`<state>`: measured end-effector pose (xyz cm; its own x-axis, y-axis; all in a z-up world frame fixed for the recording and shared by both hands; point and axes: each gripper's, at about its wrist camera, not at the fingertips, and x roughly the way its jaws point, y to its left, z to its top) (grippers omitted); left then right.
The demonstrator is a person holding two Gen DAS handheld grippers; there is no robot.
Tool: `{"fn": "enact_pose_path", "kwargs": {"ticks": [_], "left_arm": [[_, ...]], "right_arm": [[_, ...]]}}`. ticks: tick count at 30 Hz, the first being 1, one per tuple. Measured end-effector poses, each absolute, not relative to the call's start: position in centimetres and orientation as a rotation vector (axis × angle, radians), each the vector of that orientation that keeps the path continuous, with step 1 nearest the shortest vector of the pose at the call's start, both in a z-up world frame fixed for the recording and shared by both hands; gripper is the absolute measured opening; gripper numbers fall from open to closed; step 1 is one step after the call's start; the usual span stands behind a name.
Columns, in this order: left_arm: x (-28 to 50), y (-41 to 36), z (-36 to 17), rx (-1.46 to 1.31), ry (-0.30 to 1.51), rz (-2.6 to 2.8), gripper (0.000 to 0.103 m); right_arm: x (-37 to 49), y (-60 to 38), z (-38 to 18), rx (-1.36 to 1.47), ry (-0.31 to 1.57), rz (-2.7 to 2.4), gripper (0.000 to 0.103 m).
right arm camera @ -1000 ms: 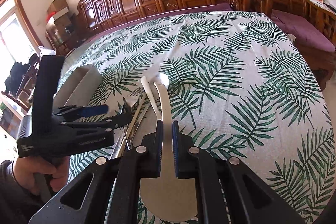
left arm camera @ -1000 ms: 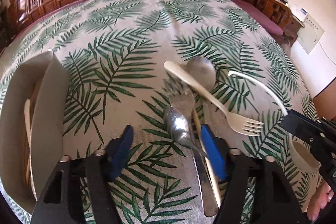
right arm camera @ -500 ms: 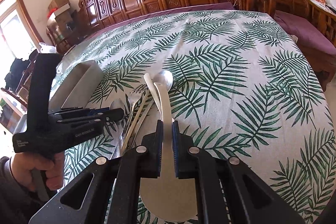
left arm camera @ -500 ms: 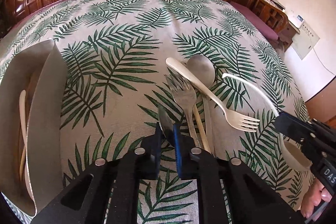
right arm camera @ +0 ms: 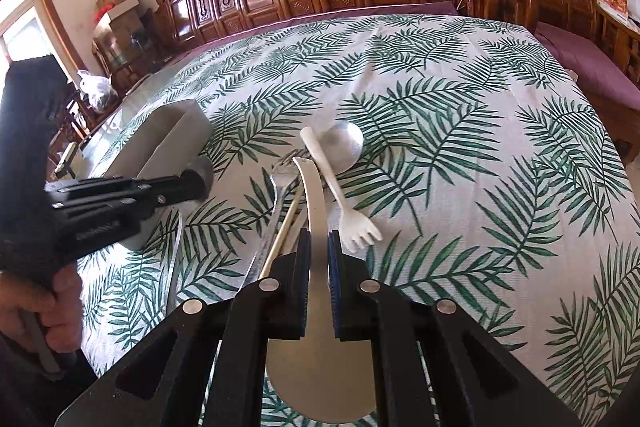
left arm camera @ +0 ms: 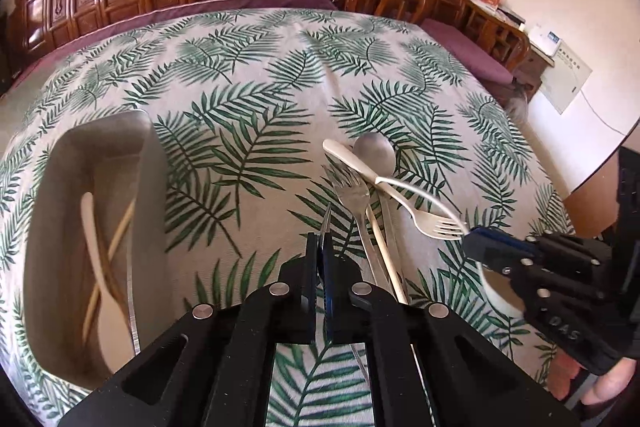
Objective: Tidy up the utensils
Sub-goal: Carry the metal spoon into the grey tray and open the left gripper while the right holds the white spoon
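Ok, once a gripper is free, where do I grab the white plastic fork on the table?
Grip the white plastic fork at its narrow neck just behind the tines. Come from above, on the side away from the pile. That end lies flat on bare tablecloth, while the handle end lies against the metal spoon bowl, so it is probably harder to pinch cleanly.

The white spoon's (right arm camera: 316, 211) bowel end at six o'clock is cut off by the right gripper (right arm camera: 318, 247); the metal spoon (left arm camera: 325, 227) shows edge-on only.
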<state>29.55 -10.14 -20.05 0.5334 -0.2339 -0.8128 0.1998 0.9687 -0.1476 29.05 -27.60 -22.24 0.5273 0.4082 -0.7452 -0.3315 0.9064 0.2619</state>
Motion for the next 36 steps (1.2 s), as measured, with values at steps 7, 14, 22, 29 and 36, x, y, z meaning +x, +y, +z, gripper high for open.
{"fn": "enact_pose_path", "kwargs": {"ticks": [7, 14, 22, 29, 36], "left_arm": [[28.5, -8.4, -18.2, -0.034, 0.942, -0.273, 0.001], [27.9, -6.5, -16.8, -0.031, 0.917, -0.282, 0.001], [27.7, -3.3, -15.2, -0.059, 0.877, -0.281, 0.001], [27.7, 0.0, -14.2, -0.089, 0.848, -0.27, 0.001], [28.7, 3.9, -14.6, -0.128, 0.829, -0.2, 0.001]], "right_arm": [[28.5, -26.2, -21.9, 0.069, 0.906, 0.445, 0.01], [27.8, -25.1, -21.1, 0.057, 0.882, 0.447, 0.01], [26.9, -23.7, -19.8, 0.046, 0.847, 0.46, 0.01], [26.1, -22.7, -18.2, 0.052, 0.801, 0.457, 0.01], [25.4, -21.4, -17.3, 0.054, 0.779, 0.462, 0.01]]}}
